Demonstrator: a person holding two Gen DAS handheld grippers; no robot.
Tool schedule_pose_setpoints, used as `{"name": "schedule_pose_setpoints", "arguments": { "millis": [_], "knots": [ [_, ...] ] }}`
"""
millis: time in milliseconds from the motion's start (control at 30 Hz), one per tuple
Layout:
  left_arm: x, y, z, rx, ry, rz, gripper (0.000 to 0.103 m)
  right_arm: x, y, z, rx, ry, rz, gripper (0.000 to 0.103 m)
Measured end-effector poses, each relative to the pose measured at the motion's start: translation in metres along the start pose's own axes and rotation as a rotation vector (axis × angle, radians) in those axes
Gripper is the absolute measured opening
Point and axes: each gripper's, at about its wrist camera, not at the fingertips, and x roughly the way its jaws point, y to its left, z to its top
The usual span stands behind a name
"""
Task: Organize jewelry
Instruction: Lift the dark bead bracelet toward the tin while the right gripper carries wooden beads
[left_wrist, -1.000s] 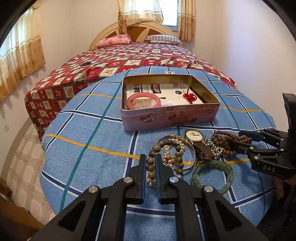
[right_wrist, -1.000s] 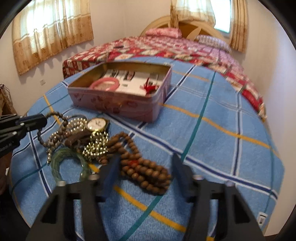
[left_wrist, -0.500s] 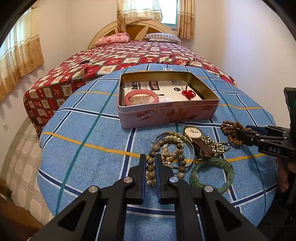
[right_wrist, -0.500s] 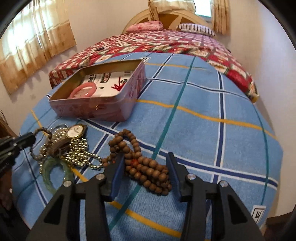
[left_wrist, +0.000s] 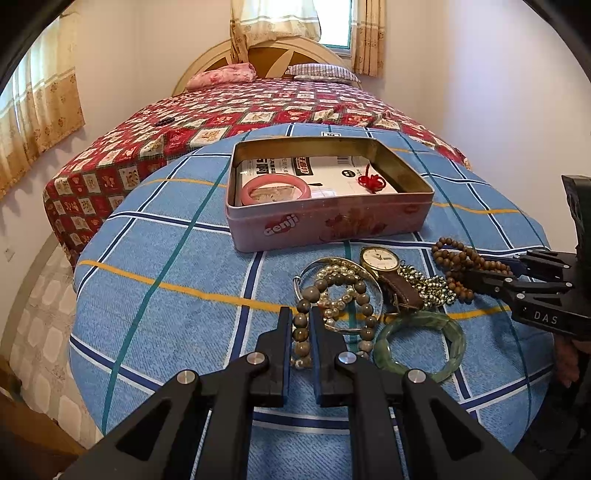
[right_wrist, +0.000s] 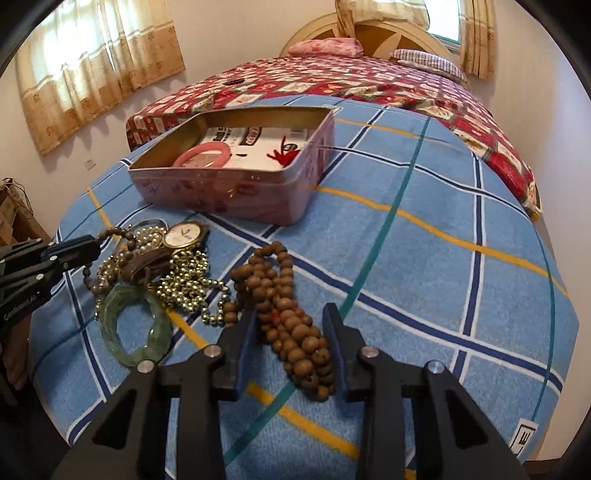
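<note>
While the left gripper (left_wrist: 298, 325) stays clenched on the grey bead bracelet (left_wrist: 334, 295), the right gripper (right_wrist: 291, 325) has just been closing around the wooden bead string (right_wrist: 291, 325), pads not visibly pressing. Beyond them on the surface (left_wrist: 166, 266), the open tin (left_wrist: 328, 225) holds a pink bangle (left_wrist: 275, 189) and a red knot (left_wrist: 371, 182), unchanged.

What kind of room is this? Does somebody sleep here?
Most likely a bedroom. There is a bed with a red patterned cover, pillows against a headboard, and curtained windows.

Glossy metal tin (left_wrist: 328, 225), matt wooden beads (right_wrist: 291, 328), woven cloth (left_wrist: 177, 266)
</note>
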Motion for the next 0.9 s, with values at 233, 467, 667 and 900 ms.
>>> {"name": "schedule_pose_setpoints", "arguments": {
  "millis": [233,467,667,900],
  "knots": [
    [-0.004,0.002,0.002,-0.004,-0.009,-0.003,0.008,-0.001,0.0,0.0,0.022,-0.022,0.017,0.033],
    [-0.007,0.004,0.004,-0.007,-0.019,-0.003,0.008,-0.011,0.001,0.003,0.034,-0.065,0.022,0.033],
    [-0.01,0.003,0.007,-0.002,-0.031,0.006,0.008,-0.01,-0.003,0.005,0.048,-0.075,0.018,0.033],
    [-0.017,0.004,0.014,-0.003,-0.054,0.004,0.008,-0.019,-0.002,0.01,0.053,-0.114,0.029,0.033]
  ]
}}
